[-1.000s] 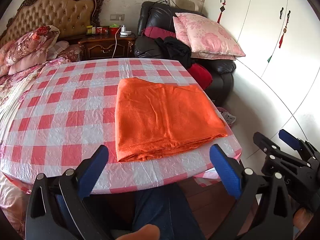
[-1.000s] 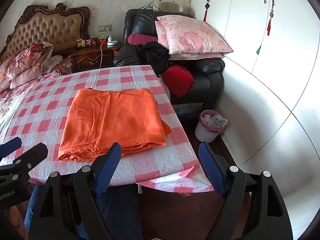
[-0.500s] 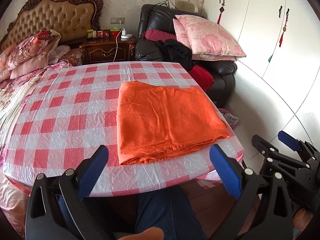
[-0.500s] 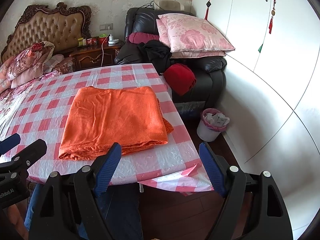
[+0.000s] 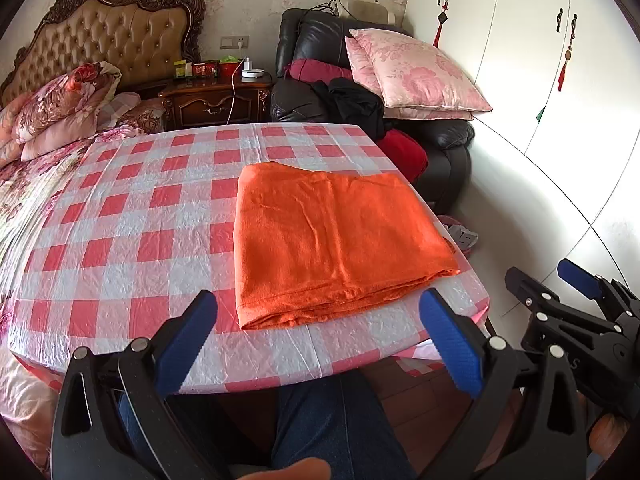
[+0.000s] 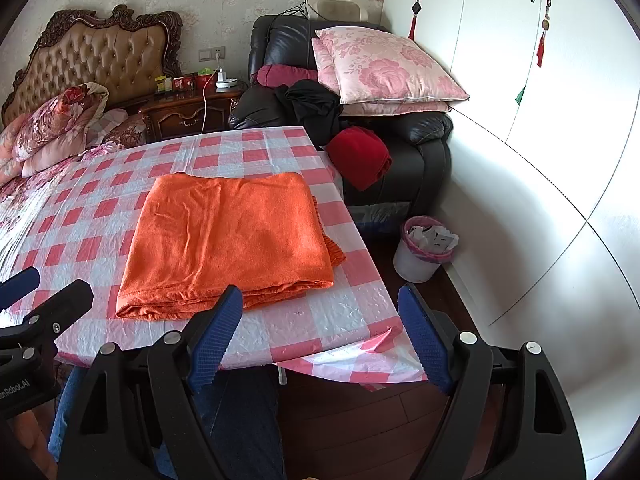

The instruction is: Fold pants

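Both claws, left claw (image 5: 316, 336) and right claw (image 6: 320, 332), gape apart before folded orange pants (image 5: 336, 240).

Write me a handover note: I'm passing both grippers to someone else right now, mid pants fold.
Left gripper: jaws open, empty, held off the near table edge.
Right gripper: jaws open, empty, also short of the table, near its right corner.
Pants: orange, lying folded into a flat rectangle on the checked tablecloth, toward the right side; some fabric sticks out from under the right edge.
Done: the fold looks complete, nothing is gripped.
Left: probably only tucking in that right edge, if wanted.
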### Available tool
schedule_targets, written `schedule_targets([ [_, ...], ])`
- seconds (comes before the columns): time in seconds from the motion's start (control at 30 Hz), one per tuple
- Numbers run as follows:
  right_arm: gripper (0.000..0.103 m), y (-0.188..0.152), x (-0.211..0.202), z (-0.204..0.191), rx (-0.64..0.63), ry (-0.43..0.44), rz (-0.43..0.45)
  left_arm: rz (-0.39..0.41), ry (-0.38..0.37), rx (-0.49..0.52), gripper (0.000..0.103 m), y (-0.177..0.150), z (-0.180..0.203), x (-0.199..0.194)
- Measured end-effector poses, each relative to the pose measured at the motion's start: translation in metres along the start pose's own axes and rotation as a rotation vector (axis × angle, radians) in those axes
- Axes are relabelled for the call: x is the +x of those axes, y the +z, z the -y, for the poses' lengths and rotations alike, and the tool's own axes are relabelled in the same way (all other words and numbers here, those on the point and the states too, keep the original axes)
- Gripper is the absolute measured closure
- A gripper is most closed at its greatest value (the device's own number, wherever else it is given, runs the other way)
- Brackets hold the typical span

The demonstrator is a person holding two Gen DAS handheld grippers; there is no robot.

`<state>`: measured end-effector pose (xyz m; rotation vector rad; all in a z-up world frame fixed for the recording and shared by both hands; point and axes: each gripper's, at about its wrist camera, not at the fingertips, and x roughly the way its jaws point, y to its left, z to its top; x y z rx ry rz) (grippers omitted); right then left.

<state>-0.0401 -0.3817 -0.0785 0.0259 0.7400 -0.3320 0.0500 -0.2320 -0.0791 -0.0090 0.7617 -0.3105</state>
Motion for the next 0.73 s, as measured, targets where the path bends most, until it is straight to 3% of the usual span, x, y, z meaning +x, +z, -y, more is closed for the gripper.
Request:
schedule_targets([
  [0.3, 0.026, 0.0, 0.001, 0.001, 0.001, -0.001, 0.0, 0.002, -0.009, 0.007, 0.002, 0.0, 0.003, 0.002],
  [0.43, 0.026, -0.002, 0.004, 0.001, 0.011, -0.003, -0.005, 0.029, -0.052, 0.033, 0.002, 0.007, 0.012, 0.007],
  [0.57, 0.026, -0.006, 0.015, 0.006, 0.023, -0.008, -0.017, -0.019, -0.15, 0.009, 0.002, 0.015, 0.01, 0.025],
  [0.63, 0.026, -0.005, 0.027, 0.008, 0.044, 0.014, -0.027, 0.008, -0.149, -0.014, 0.002, 0.02, -0.008, 0.028],
  [0.73, 0.023, 0.002, 0.051, 0.009, 0.077, 0.038, -0.037, 0.086, -0.058, -0.121, 0.002, 0.023, -0.084, 0.021],
])
